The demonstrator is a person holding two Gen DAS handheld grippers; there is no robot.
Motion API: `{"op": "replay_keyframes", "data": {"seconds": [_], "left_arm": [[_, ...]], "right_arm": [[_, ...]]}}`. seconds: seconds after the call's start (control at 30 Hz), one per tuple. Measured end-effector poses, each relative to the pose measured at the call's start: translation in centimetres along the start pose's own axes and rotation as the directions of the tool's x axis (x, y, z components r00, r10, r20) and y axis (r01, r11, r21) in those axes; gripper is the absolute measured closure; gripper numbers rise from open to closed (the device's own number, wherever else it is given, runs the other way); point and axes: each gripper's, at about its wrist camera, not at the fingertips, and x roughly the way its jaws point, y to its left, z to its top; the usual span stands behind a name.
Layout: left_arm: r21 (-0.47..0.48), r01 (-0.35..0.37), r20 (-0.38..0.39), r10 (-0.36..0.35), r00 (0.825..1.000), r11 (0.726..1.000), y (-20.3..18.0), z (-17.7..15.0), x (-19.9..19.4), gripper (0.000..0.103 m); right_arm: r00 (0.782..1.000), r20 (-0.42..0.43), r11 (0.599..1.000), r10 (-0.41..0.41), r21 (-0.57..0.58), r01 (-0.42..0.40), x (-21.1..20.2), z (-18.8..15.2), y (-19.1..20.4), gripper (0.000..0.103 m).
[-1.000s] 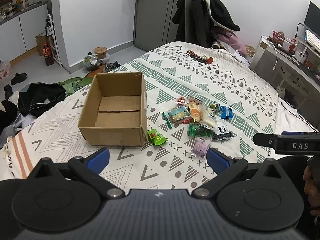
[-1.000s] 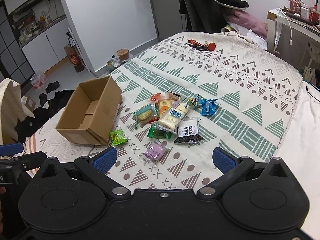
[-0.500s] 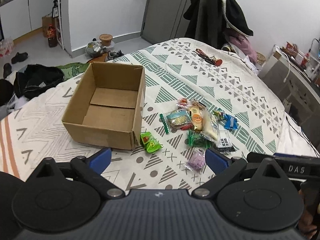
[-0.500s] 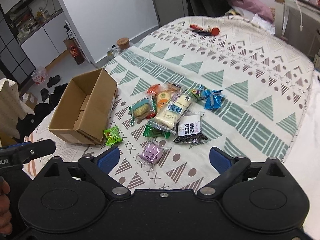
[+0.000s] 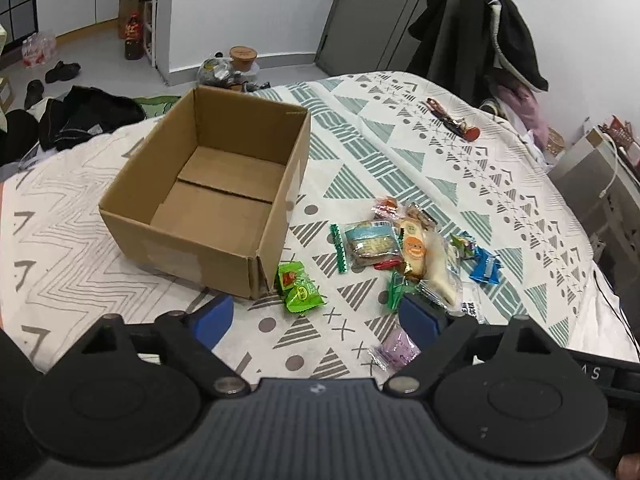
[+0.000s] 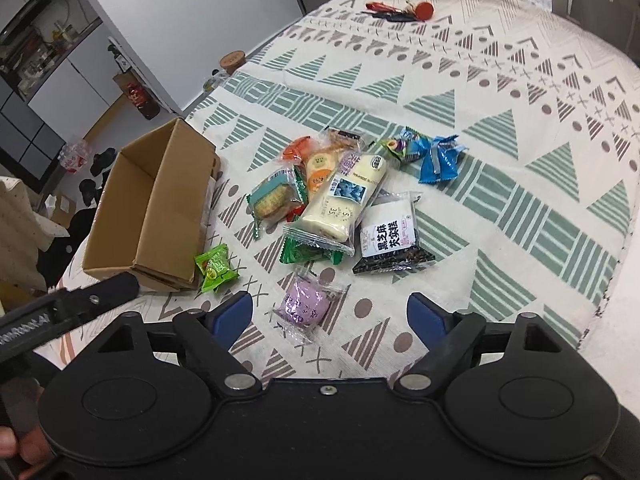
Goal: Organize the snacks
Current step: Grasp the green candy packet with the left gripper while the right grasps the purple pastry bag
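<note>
Hovering with fingers apart, left claw [image 5: 316,314] and right claw [image 6: 330,314] face snacks [image 6: 344,196] beside cardboard box [image 5: 208,196].

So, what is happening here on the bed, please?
A person holds two hand-held grippers over snacks on a patterned bedspread. Both are open and hold nothing. The right hand-held gripper hovers at the purple packet; the left hand-held gripper hovers near the green candies. The cardboard box has nothing inside.

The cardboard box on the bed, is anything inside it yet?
Nothing shows inside the cardboard box: its bare floor flaps are visible. The near wall hides a strip of floor behind it.
</note>
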Motion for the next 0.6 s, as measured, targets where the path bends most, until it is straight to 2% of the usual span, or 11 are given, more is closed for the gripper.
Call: {"op": "replay_keyframes", "data": {"seconds": [0.6], "left_arm": [[-0.100, -0.036, -0.054, 0.031, 0.998, 0.994, -0.2, -0.4, 7.0, 0.028]], "right_arm": [[0.993, -0.119, 0.990, -0.018, 0.134, 0.033, 6.7, 0.3, -0.1, 0.035]]}}
